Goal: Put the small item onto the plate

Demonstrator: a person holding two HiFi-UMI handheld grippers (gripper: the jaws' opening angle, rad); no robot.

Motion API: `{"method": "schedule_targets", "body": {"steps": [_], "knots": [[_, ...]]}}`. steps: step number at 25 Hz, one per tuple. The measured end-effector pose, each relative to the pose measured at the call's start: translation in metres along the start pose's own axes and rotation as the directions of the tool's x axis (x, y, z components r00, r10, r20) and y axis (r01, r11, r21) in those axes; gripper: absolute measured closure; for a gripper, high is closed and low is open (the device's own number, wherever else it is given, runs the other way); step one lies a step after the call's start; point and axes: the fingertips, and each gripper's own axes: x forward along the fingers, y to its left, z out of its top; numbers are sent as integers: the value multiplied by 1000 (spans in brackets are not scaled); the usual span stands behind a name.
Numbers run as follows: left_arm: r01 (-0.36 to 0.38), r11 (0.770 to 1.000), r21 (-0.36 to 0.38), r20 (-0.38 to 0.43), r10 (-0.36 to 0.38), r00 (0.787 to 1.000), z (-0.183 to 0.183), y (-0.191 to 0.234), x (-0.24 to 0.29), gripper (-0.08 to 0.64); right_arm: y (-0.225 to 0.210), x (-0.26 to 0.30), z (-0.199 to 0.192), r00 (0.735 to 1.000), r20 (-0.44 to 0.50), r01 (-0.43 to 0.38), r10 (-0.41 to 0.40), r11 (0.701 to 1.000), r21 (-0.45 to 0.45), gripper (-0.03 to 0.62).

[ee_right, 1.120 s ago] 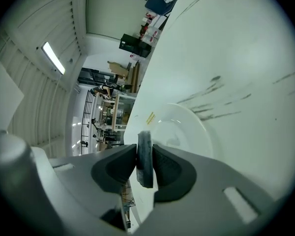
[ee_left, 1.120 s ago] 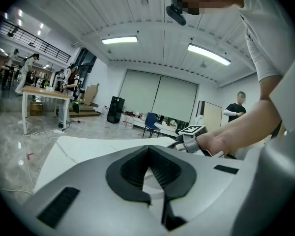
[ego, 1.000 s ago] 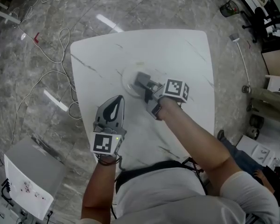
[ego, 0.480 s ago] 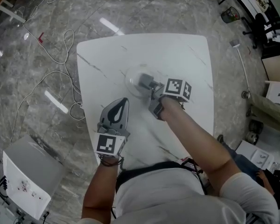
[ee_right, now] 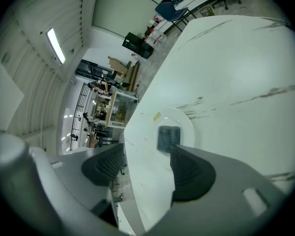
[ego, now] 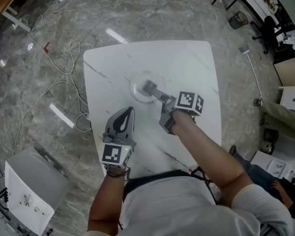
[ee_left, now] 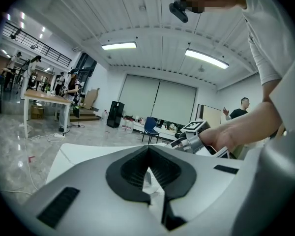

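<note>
White marble-look table [ego: 187, 63] on grey stone floor [ego: 34, 112], loose cables [ego: 64, 75] beside it, small dark item [ego: 149, 86] lying on plate [ego: 137, 93] mid-table, right gripper [ee_right: 147, 155] jaws just been opening, now wide with nothing between, left gripper [ee_left: 148, 172] jaws together, empty

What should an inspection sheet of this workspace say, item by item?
Surface: white table with grey veins.
Job's things: small dark grey block lies on the round white plate.
Clutter: nothing seen.
Grippers: right gripper open, jaws have just been opening, nothing between them, block beyond their tips; left gripper shut, empty.
Cables: white cables on the grey stone floor.
Surroundings: white boxy unit, black waste bin.
</note>
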Motion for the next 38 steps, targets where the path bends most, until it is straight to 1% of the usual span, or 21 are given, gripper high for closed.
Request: {"method": "schedule_targets", "body": {"steps": [2,5,7,8,9,11,13,14,16,18,20,22,24,26,27,28,29,30,31,34,38], "knots": [[2,1000,12,4,-3,1000,9,-10,-3,554,15,-16,-1,999,4,-34,34,999,-32,327],[-5,1000,18,4,5,1000,26,-28,-9,554,45,-48,-3,996,0,-90,90,990,-106,332],[-14,1000,20,4,14,1000,44,-41,-13,554,68,-73,-6,990,-15,-140,140,977,-162,352],[-18,1000,24,10,18,1000,56,-47,-15,554,81,-86,-7,985,-24,-170,168,965,-198,364],[-20,999,29,18,20,1000,70,-55,-17,554,94,-100,-7,980,-33,-199,197,950,-239,377],[-20,999,49,37,18,999,100,-74,-21,554,121,-131,-7,966,-47,-255,254,910,-325,416],[-15,997,69,56,11,998,124,-96,-28,554,148,-164,-7,949,-58,-307,311,859,-410,467],[-13,997,78,63,8,998,135,-107,-32,554,160,-182,-8,940,-64,-326,335,829,-455,485],[-14,995,97,79,6,997,159,-130,-41,554,185,-217,-10,923,-74,-352,377,755,-554,513],[-14,993,116,94,3,996,183,-154,-49,554,211,-252,-10,905,-85,-364,416,658,-659,531],[-11,990,137,107,-4,994,203,-176,-55,554,237,-285,-13,888,-100,-359,448,540,-762,542],[-6,987,158,118,-12,993,219,-198,-59,554,259,-318,-20,875,-126,-341,468,410,-846,545],[0,986,169,123,-22,992,229,-219,-65,554,278,-351,-32,864,-147,-311,481,280,-909,556],[8,985,175,129,-31,991,241,-237,-73,554,295,-380,-42,853,-144,-256,502,162,-953,566],[10,984,178,133,-34,990,248,-245,-77,554,303,-393,-46,847,-135,-222,515,111,-969,571],[10,983,183,138,-36,990,255,-251,-81,554,309,-404,-50,842,-123,-187,525,70,-980,578],[9,982,189,142,-36,989,260,-258,-86,554,313,-414,-52,839,-111,-159,533,44,-986,580],[4,980,198,146,-33,989,265,-263,-89,554,316,-422,-53,836,-100,-139,539,32,-990,580],[-5,978,208,150,-27,988,269,-267,-92,554,318,-427,-53,834,-91,-128,544,31,-991,585],[-31,975,220,163,-6,987,279,-270,-100,554,322,-431,-55,832,-78,-122,550,44,-992,589],[-44,972,229,187,0,982,290,-272,-110,554,326,-428,-60,832,-77,-126,550,52,-991,589]]}}
